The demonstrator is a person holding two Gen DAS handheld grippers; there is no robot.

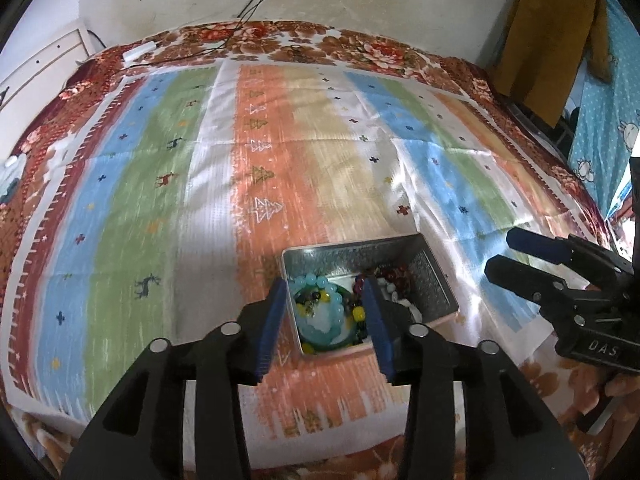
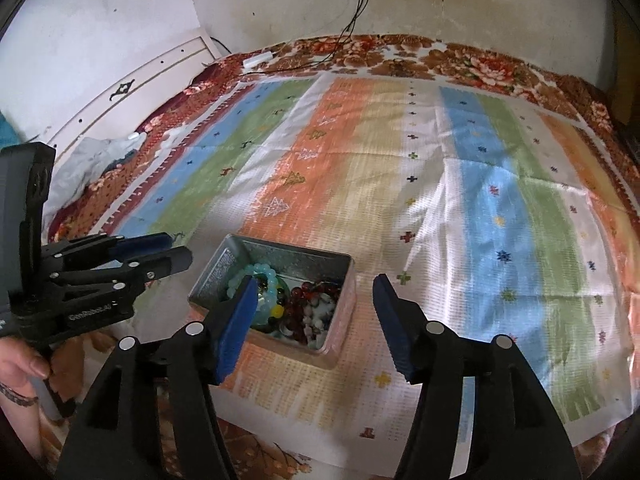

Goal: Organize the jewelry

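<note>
Blue-padded left tongs [image 1: 326,316] hang spread over the tin [image 1: 434,276], holding nothing; the right tongs [image 2: 314,312] gape wider, also bare, one pad over the tin's left rim, the other clear of its right side. All jewelry in view lies in the tin: a pale blue bead bracelet [image 2: 256,276], red beads [image 2: 302,296] and mixed stones. None lies on the striped cloth [image 2: 360,184]. That fits everything gathered in, or a heap awaiting sorting.
</note>
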